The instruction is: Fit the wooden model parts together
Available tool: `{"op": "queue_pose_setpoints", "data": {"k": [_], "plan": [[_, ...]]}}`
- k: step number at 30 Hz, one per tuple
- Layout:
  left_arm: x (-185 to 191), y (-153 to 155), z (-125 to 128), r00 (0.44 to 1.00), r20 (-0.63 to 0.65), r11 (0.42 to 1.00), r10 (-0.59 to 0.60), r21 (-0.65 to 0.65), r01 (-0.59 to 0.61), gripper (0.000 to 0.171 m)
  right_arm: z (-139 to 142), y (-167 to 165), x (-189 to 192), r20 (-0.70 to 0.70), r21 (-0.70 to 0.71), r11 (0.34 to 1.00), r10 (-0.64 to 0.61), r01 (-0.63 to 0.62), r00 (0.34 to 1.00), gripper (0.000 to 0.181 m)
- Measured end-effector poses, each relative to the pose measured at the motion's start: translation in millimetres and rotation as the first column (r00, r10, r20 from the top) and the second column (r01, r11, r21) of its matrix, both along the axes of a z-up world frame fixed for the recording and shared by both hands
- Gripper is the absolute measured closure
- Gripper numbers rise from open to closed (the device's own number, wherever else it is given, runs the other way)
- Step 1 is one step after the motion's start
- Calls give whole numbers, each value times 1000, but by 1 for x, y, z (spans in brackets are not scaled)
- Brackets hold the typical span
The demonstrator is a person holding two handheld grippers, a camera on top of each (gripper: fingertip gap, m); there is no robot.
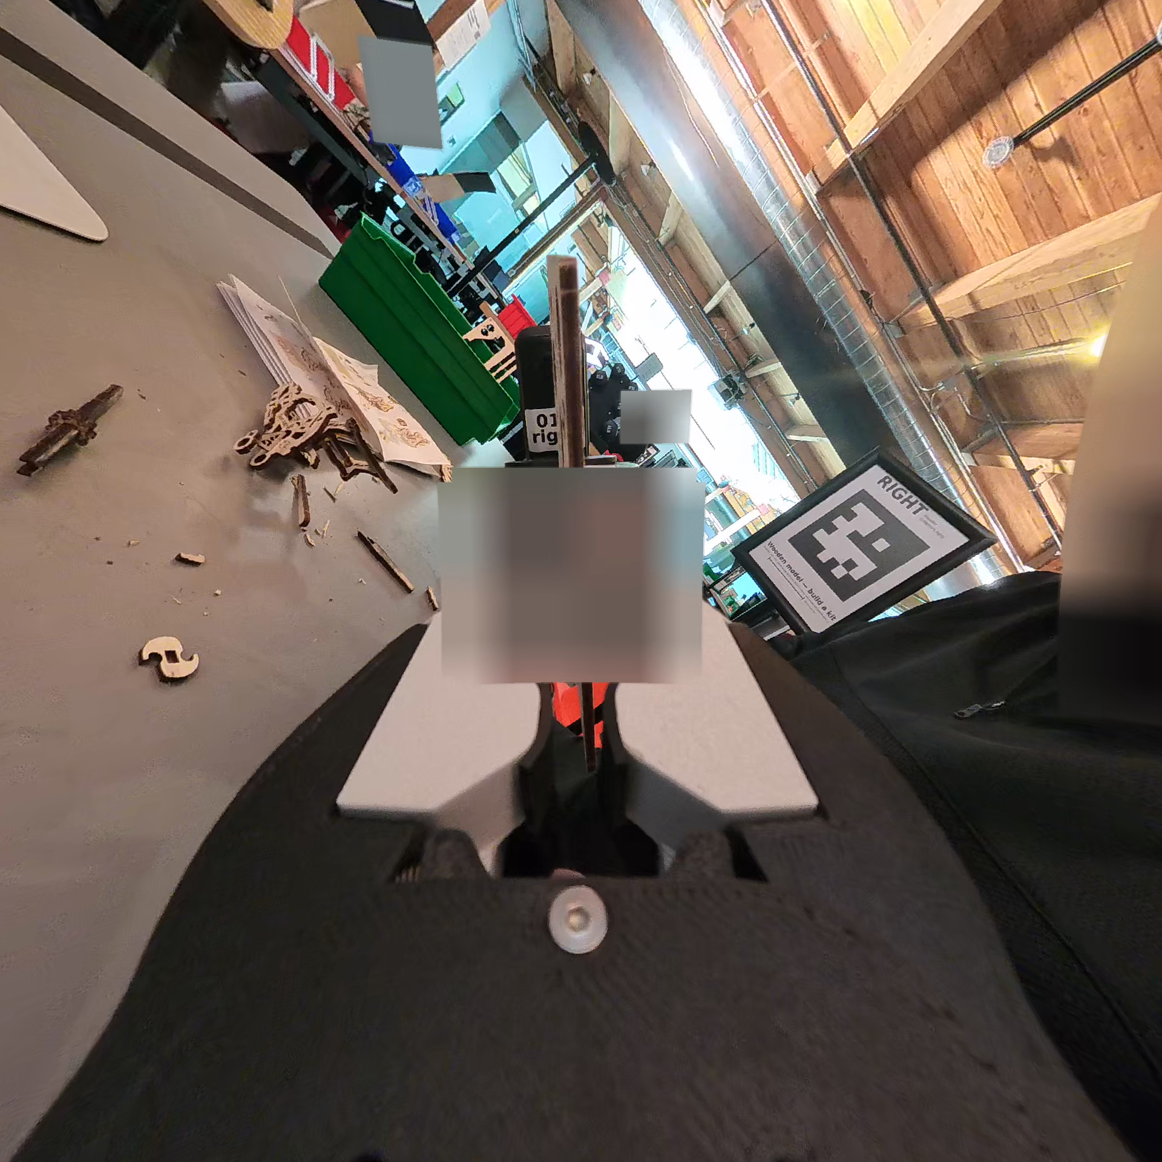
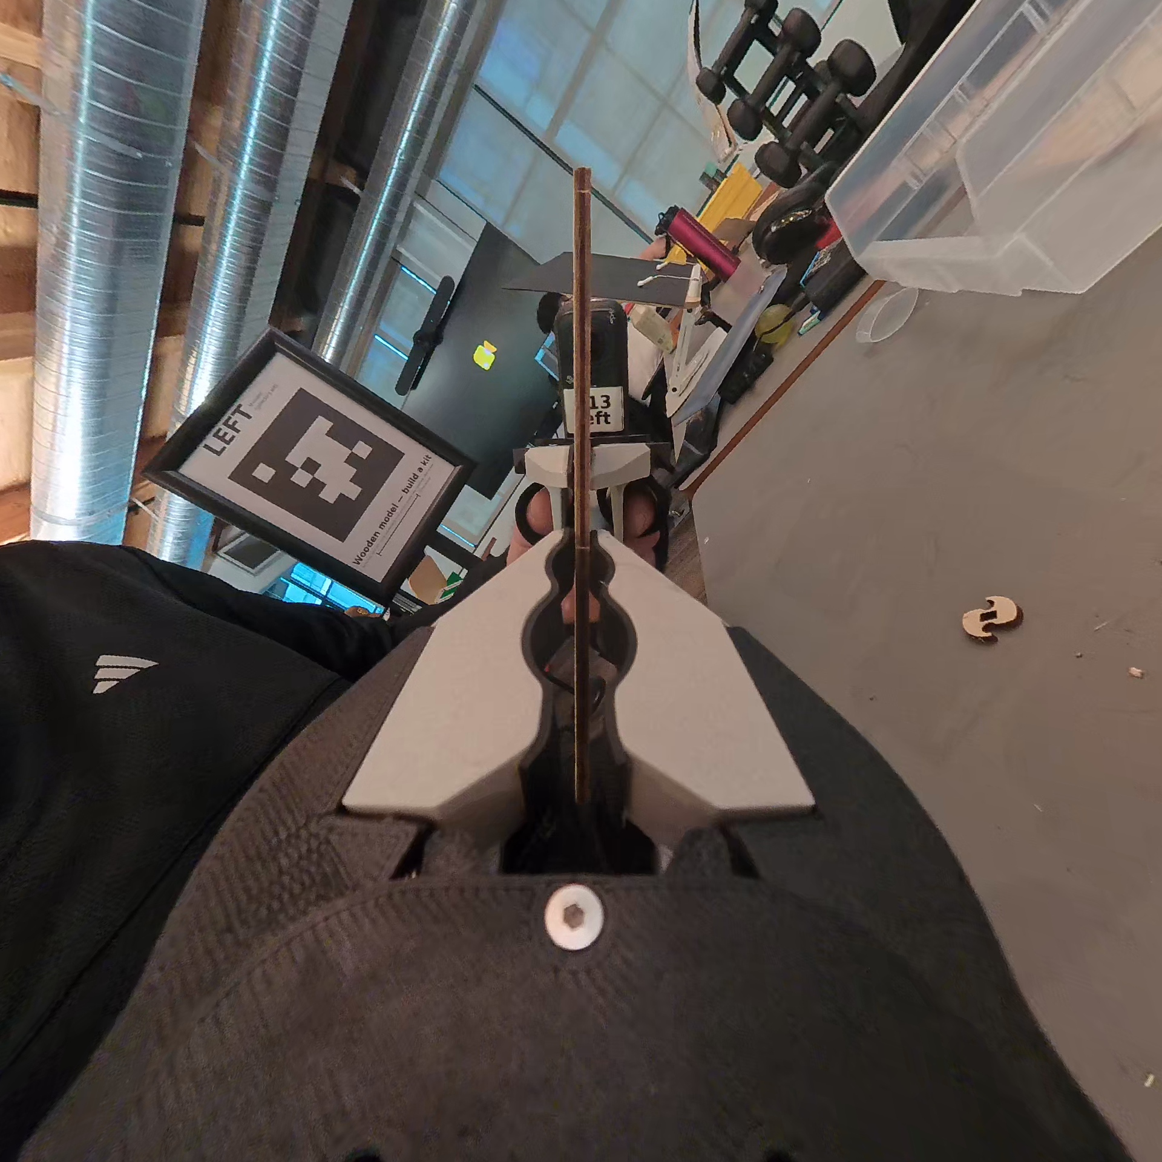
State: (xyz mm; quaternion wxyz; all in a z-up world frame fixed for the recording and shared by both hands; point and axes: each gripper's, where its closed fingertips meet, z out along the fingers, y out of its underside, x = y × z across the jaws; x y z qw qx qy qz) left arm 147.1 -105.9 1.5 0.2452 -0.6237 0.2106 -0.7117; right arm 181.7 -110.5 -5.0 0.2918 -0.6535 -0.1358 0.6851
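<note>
Gripping a thin wooden sheet (image 2: 582,440) edge-on, the right hand-held gripper (image 2: 581,553) has its two grey fingers (image 2: 484,710) closed narrowly against the panel's faces, and the sheet runs straight up the middle of the right wrist view, reaching well past the fingertips. Across from it, the left hand-held gripper (image 2: 585,478) faces back toward the camera, its pale fingers meeting the same sheet from the far end, with a person's hand around its black handle. In the left wrist view the same dark-edged wooden sheet (image 1: 569,377) stands upright between that gripper's grey fingers (image 1: 427,742); a blurred patch covers the tips, so I cannot tell exactly how they sit, though the sheet passes between them with almost no gap. Both tools are held up off the grey worktop (image 1: 126,629), which looks tilted in both views. On the worktop lie a small pale S-shaped wooden piece (image 1: 168,658), a cluster of dark laser-cut parts (image 1: 295,427), a separate dark cross-shaped part (image 1: 69,427), several loose slivers, and an open instruction booklet (image 1: 327,377). A green bin (image 1: 402,339) sits at the far edge, and a clear plastic tub (image 2: 1006,157) stands on the worktop in the right wrist view. Framed marker cards (image 1: 861,541) stand beside a black garment.
</note>
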Motion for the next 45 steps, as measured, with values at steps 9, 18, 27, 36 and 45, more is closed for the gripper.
{"op": "queue_pose_setpoints", "data": {"k": [9, 18, 27, 36, 45], "plan": [[-3, 7, 0, 998, -33, 999, 53, 11, -53, 171, -4, -4, 8, 22, -25, 1000, -6, 7, 1000, 178], [-5, 11, 4, 997, 10, 997, 74, -26, -74, 171, -12, -15, 14, 100, 1, 1000, -20, 20, 995, 181], [-6, 12, 8, 996, 43, 997, 73, -41, -71, 171, -5, -10, 15, 54, 4, 999, -54, 54, 997, 181], [-7, 14, 10, 994, 32, 995, 100, -13, -100, 170, -4, -10, 14, 36, 8, 998, -55, 54, 998, 181], [-7, 19, 5, 990, 26, 990, 137, -34, -136, 171, -13, -15, 6, 77, 11, 1000, -17, 16, 997, 172]]}}
